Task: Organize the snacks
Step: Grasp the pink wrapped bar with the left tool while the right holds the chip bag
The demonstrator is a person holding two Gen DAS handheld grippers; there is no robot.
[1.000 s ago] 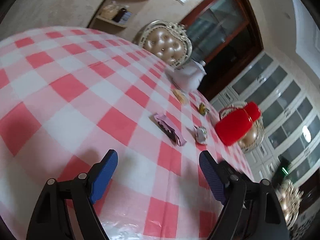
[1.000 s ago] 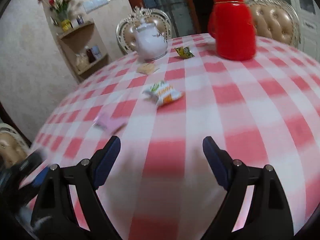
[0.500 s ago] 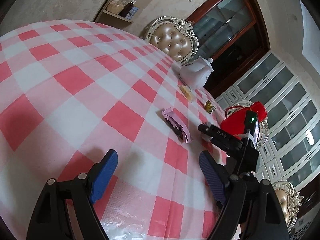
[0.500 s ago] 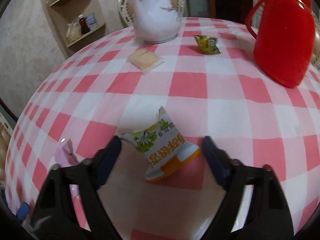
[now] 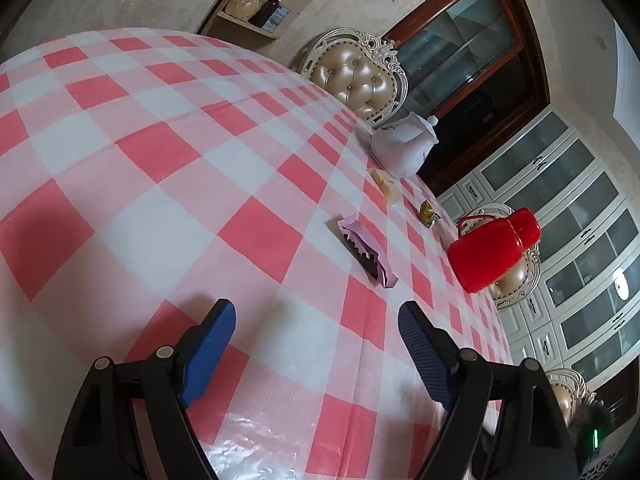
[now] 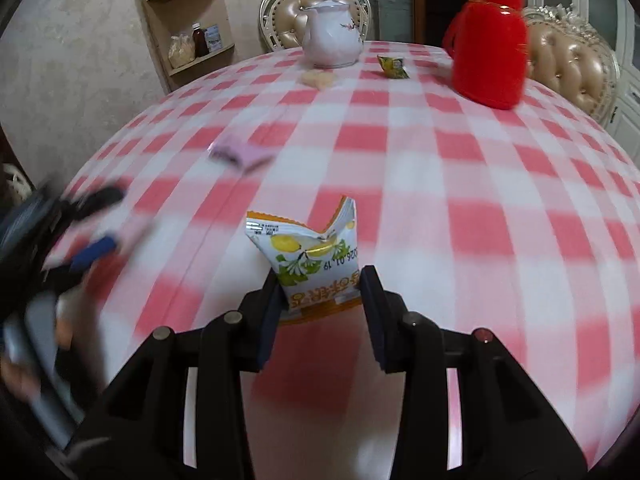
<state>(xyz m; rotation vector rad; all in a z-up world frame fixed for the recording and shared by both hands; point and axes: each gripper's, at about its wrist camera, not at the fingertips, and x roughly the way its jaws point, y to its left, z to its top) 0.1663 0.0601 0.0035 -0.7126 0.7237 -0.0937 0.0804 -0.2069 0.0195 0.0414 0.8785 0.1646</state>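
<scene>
Lemon packet [image 6: 316,264]: white pouch, orange trim, yellow lemons and green leaves printed, date stamp readable, top edge crumpled into a V. It stands upright, bottom end pinched in the right gripper [image 6: 322,304], whose two fingers press its sides from 9 and 3 o'clock. Whether it is lifted off the tablecloth [image 6: 460,208] or rests on it, cannot tell.

Right gripper points toward 12 o'clock across the table, roughly level; background is motion-blurred.

Pink packet [image 5: 366,250]: flat, long, dark strip along one edge, lying on the cloth at 12–1 o'clock ahead of the left gripper [image 5: 316,340], apart from it. In the right view it lies at 11 o'clock from the lemon packet.

Left gripper: fingers spread wide, nothing between them, hovering low over the red-white checks, view rolled so the table slopes. In the right view it appears blurred at 9 o'clock.

Far end of table: tan packet [image 6: 318,79] just in front of the teapot [image 6: 332,46], yellow-green packet [image 6: 393,67] between teapot and red flask [image 6: 490,44]. Chair [image 5: 358,76] behind teapot; shelf [image 6: 192,36] at 11 o'clock.
</scene>
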